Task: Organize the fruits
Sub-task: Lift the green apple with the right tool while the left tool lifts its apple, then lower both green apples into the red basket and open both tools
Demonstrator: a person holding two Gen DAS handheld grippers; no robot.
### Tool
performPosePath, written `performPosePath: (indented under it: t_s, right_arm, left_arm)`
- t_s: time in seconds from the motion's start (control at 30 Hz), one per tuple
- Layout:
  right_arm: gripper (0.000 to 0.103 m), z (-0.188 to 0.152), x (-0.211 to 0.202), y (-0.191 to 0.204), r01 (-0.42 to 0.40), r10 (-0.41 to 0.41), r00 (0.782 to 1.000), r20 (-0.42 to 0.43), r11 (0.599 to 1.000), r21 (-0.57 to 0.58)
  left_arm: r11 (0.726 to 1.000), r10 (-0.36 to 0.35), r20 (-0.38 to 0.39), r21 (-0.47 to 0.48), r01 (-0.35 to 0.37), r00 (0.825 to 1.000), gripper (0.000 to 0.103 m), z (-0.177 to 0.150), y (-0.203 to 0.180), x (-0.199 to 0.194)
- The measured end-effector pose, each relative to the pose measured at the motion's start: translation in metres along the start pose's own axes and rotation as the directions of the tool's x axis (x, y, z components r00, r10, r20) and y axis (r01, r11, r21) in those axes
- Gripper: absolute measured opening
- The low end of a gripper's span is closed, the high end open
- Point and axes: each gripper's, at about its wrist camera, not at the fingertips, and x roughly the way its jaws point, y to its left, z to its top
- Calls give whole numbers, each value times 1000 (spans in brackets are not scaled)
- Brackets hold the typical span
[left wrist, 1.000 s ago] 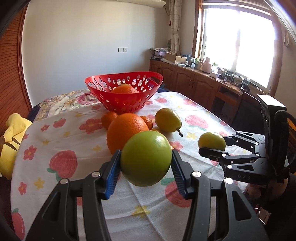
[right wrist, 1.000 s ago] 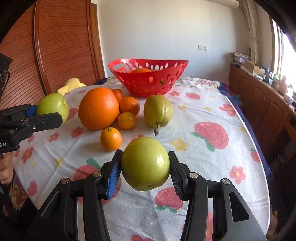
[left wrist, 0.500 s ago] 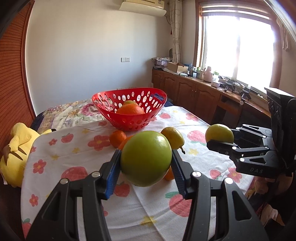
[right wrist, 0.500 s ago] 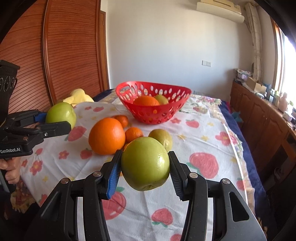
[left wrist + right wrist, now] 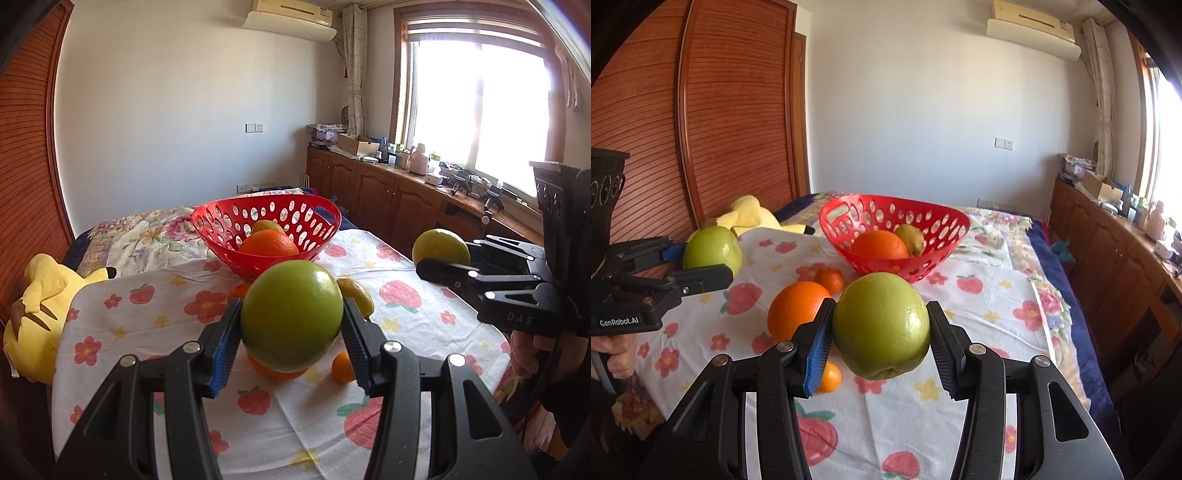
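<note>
At the far left, a yellow plush toy (image 5: 37,314) is seen lying at the edge of the table, partly on the flowered tablecloth (image 5: 155,317). The left gripper (image 5: 291,321) is held above the near part of the table, its blue-padded jaws clamped on a round green apple (image 5: 291,314) lifted clear of the cloth. Seen from the right wrist, this same gripper (image 5: 701,264) is found at the left edge, with its apple (image 5: 713,251) pinched between the black fingers. On the cloth below and beyond, a large orange (image 5: 798,314), a smaller mandarin (image 5: 830,280) behind it and a tiny orange fruit (image 5: 829,376) nearer the camera are laid apart from one another. A yellowish pear (image 5: 356,295) is partly hidden behind the left gripper's apple. Farther back, near the middle of the table, a red perforated basket (image 5: 945,221) is placed, with an orange (image 5: 881,243) and a greenish pear (image 5: 910,236) inside, touching. The right gripper (image 5: 881,332) is likewise closed on a second green apple (image 5: 881,328), held in the air above the cloth; from the left wrist it (image 5: 443,258) is seen at the right, with its fruit (image 5: 439,247) gripped. Wooden cabinets (image 5: 388,199) are ranged along the right wall under the window.
</note>
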Motion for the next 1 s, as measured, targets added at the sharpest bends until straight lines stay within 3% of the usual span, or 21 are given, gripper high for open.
performPosePath:
  t_s: [0.37, 1.0]
  right_arm:
    - [50, 43, 10, -1, 14, -12, 999, 44, 999, -45]
    - [50, 80, 75, -18, -51, 52, 999, 2, 995, -90]
  left_arm:
    - [999, 27, 19, 35, -27, 999, 51, 31, 8, 9]
    - [999, 41, -10, 30, -41, 999, 51, 71, 33, 73]
